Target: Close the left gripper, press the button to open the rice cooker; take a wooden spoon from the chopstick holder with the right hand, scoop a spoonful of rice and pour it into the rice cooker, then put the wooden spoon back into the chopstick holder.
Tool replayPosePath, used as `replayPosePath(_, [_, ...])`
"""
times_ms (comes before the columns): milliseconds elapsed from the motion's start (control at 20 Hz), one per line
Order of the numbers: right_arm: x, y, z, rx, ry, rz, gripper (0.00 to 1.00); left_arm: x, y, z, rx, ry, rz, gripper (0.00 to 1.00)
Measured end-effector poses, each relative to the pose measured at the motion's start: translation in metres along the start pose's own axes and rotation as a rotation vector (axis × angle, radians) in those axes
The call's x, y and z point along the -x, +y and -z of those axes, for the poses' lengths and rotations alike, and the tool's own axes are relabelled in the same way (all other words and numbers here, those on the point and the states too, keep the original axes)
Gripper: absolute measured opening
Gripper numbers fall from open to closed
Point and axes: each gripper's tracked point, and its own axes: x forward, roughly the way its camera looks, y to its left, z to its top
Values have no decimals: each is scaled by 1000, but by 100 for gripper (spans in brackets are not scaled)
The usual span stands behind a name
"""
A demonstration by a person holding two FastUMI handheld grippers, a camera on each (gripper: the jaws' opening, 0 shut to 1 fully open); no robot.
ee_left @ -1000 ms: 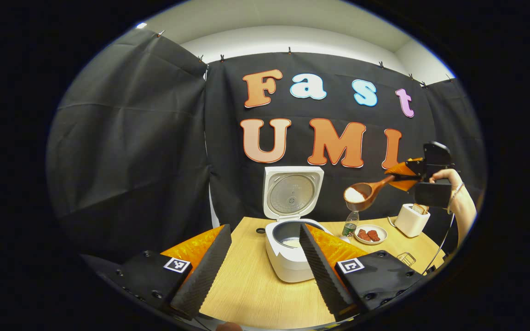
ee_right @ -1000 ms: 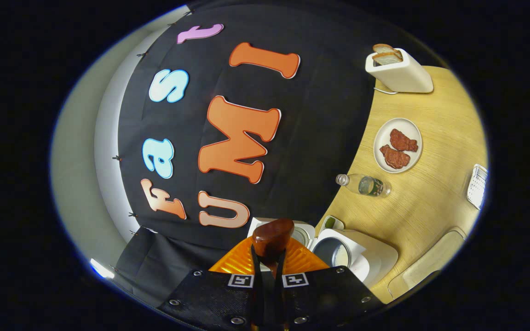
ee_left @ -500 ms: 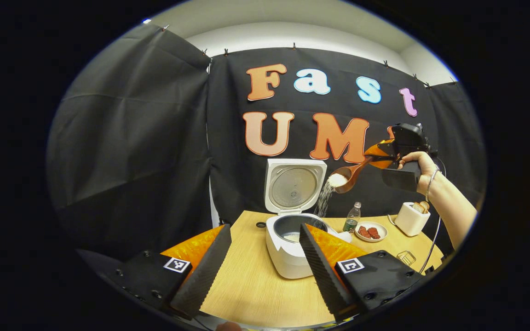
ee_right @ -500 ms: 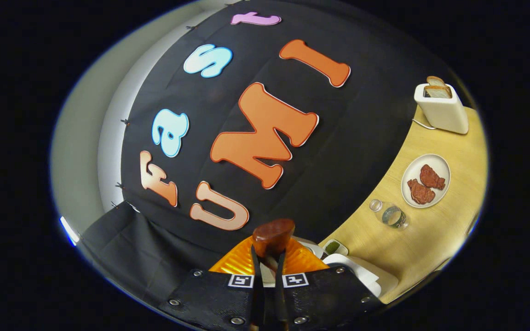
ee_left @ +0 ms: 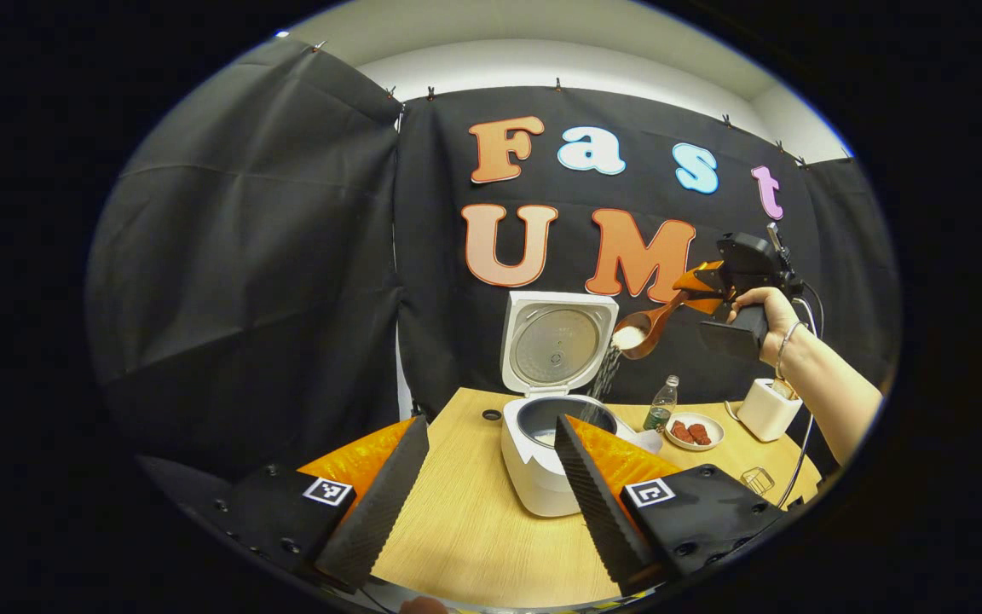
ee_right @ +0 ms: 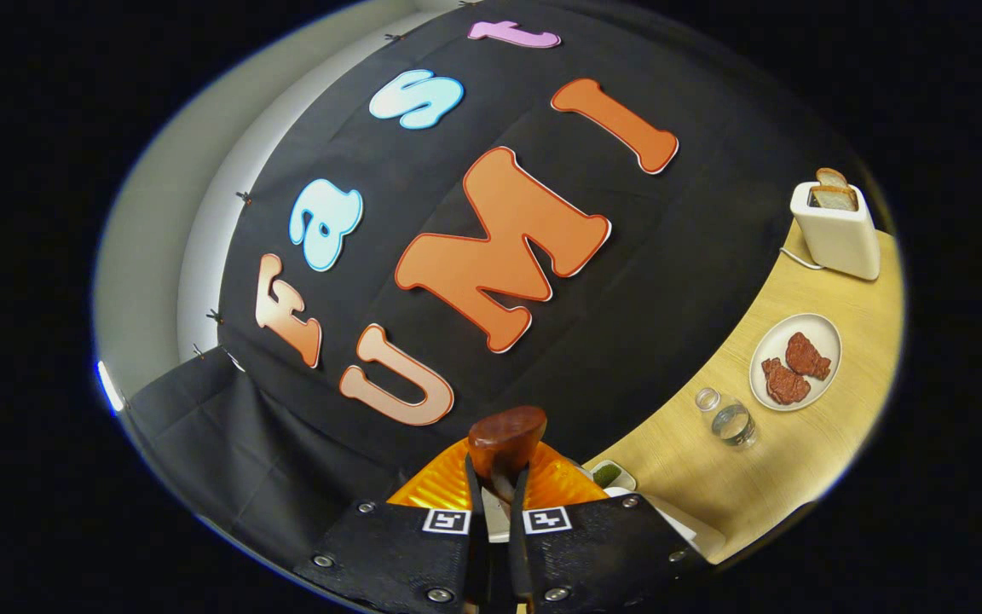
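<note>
We see a matt, pale wood-grain table (ee_left: 465, 529), a glossy white plastic cooker (ee_left: 534, 473) with a dull metal inner lid (ee_left: 556, 346), a smooth polished wooden spoon (ee_left: 646, 322), and a clear plastic bottle (ee_right: 726, 419).

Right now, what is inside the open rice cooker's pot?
In the left gripper view, the rice cooker holds a pale patch of rice at its bottom, with rice falling from the wooden spoon above. The left hand-held gripper covers the pot's right part.
</note>
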Motion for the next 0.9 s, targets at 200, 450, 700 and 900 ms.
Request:
replayPosePath(200, [-2, 6, 1, 61, -21, -10, 8, 1, -4, -2, 16, -7, 21, 100])
replayPosePath(450, [-3, 8, 0, 125, -57, -8, 8, 0, -6, -4, -2, -14, 22, 100])
replayPosePath(700, [-5, 12, 3, 195, -69, -25, 8, -1, -6, -4, 0, -14, 25, 100])
replayPosePath(900, [-4, 20, 6, 256, -80, -48, 8, -1, -6, -4, -1, -14, 22, 100])
